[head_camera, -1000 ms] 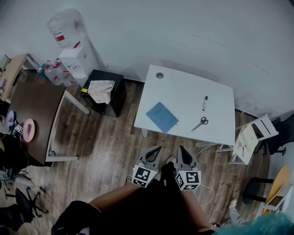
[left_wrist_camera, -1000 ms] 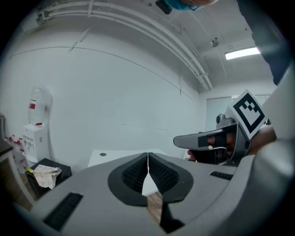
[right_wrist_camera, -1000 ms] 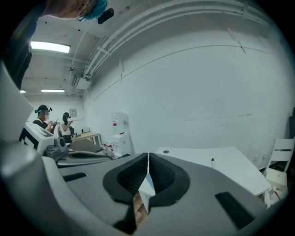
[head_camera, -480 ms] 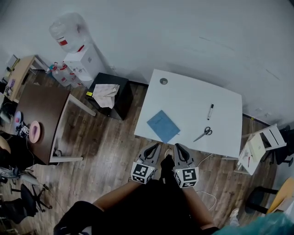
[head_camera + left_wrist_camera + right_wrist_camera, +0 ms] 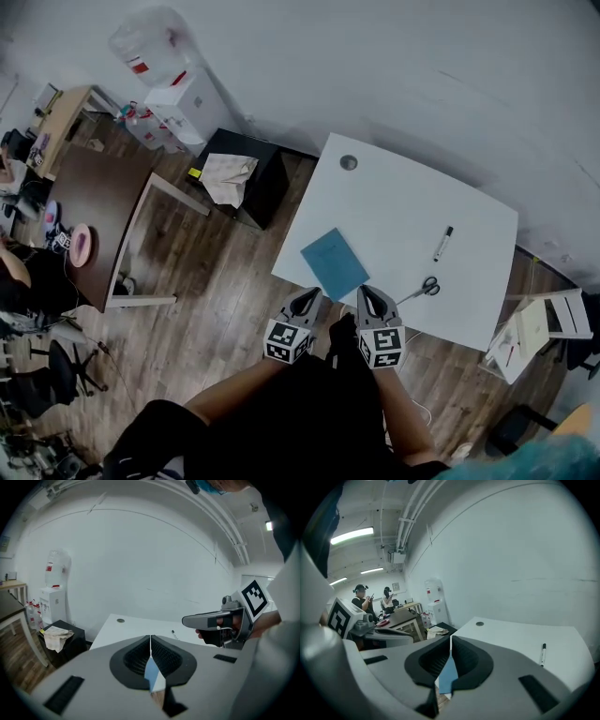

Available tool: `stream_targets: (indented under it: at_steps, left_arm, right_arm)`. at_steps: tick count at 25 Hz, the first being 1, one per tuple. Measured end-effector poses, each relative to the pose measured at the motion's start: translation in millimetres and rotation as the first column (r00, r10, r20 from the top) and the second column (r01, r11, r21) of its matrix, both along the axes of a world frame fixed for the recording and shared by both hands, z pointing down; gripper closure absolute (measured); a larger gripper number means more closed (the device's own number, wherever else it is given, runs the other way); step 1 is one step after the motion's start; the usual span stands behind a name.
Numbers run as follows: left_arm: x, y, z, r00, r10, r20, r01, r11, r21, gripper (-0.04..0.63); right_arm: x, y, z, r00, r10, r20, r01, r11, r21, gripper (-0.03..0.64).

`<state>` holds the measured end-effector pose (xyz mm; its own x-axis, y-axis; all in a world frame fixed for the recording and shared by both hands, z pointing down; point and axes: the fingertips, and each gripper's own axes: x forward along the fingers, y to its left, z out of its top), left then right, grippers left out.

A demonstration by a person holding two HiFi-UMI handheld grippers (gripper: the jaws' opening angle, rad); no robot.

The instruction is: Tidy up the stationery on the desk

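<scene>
We hold left tool (image 5: 307, 298) and right tool (image 5: 368, 298) closed and empty, side by side at the table (image 5: 394, 192) edge, probably readying a first pick. Blue notebook (image 5: 335, 263) lies nearest; scissors (image 5: 424, 287) and marker (image 5: 443, 244) lie farther right.

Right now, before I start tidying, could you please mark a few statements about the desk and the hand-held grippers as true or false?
1. The blue notebook lies on the white desk near its front edge. True.
2. The marker lies farther from the person than the scissors. True.
3. The right hand-held gripper holds the scissors. False: it is shut and empty; the scissors lie on the desk.
4. The left hand-held gripper has its jaws wide open. False: they are together, nothing between them.
5. A crumpled cloth lies on the desk. False: it lies on the black cabinet beside the desk.
</scene>
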<state>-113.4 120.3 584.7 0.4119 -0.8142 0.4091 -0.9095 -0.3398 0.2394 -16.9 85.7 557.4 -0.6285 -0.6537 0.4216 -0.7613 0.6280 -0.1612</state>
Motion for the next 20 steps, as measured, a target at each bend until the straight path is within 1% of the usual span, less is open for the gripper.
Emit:
stream_targets:
  at_steps: [4, 7, 9, 11, 15, 17, 20]
  left_arm:
    - [-0.2, -13.2, 34.3, 0.999, -0.033, 0.011, 0.034, 0.993, -0.111, 0.58]
    - [-3.3, -22.9, 54.0, 0.997, -0.066, 0.044, 0.072, 0.984, -0.161, 0.58]
    - [-8.7, -25.9, 68.0, 0.993, -0.11, 0.045, 0.117, 0.975, -0.191, 0.578]
    - [-13.4, -28.4, 85.8, 0.987, -0.157, 0.022, 0.157, 0.959, -0.236, 0.577]
    - [-23.4, -28.9, 121.9, 0.971, -0.238, -0.035, 0.213, 0.916, -0.34, 0.512]
    - [-24.4, -26.8, 135.4, 0.966, -0.256, -0.044, 0.22, 0.898, -0.38, 0.493]
    - [-23.0, -28.8, 153.6, 0.962, -0.269, -0.049, 0.223, 0.876, -0.427, 0.484]
  right_arm:
    - [0.7, -30.7, 25.8, 0.998, -0.063, -0.008, 0.062, 0.997, -0.036, 0.583]
    - [-2.4, -49.6, 47.8, 0.994, -0.112, -0.017, 0.11, 0.99, -0.087, 0.583]
    - [-6.1, -56.7, 65.9, 0.989, -0.145, -0.025, 0.141, 0.982, -0.126, 0.583]
    - [-9.6, -62.7, 86.6, 0.983, -0.179, -0.042, 0.17, 0.972, -0.163, 0.583]
    - [-14.7, -71.7, 136.4, 0.964, -0.244, -0.108, 0.212, 0.945, -0.248, 0.57]
    - [-13.2, -73.9, 155.8, 0.958, -0.261, -0.122, 0.216, 0.93, -0.297, 0.533]
    - [-12.3, -82.0, 172.6, 0.952, -0.277, -0.132, 0.219, 0.914, -0.341, 0.528]
